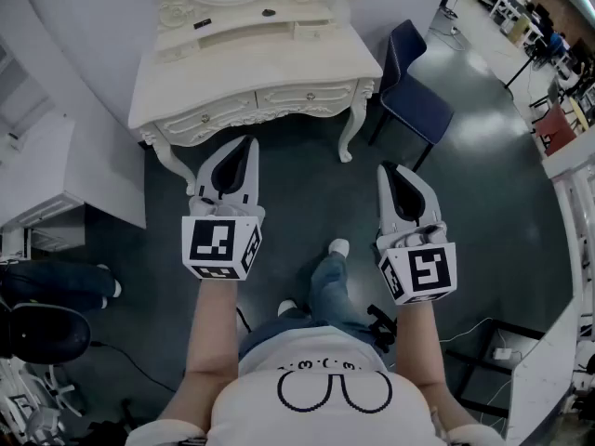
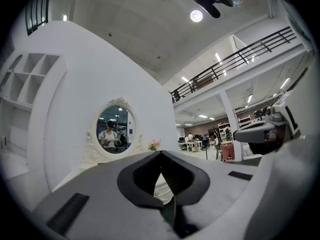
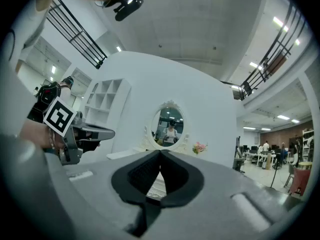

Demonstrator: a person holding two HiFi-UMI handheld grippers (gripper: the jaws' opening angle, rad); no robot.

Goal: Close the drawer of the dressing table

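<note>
The cream dressing table (image 1: 251, 68) stands ahead of me, with two carved front drawers (image 1: 307, 94) under its top; both look flush with the front. Its oval mirror (image 2: 115, 129) and a small pink flower (image 2: 155, 145) show in the left gripper view. My left gripper (image 1: 249, 141) is held level in front of the table's left half, short of it, its jaws shut with nothing between them. My right gripper (image 1: 383, 167) hovers further right and a little further back, below the table's right leg; its jaws also meet, empty. The left gripper (image 3: 75, 134) also shows in the right gripper view.
A dark blue chair (image 1: 414, 91) stands just right of the table. A white cabinet (image 1: 65, 170) sits to the left, with a seated person's leg (image 1: 56, 286) below it. My own legs and shoes (image 1: 337, 247) are on the dark floor between the grippers.
</note>
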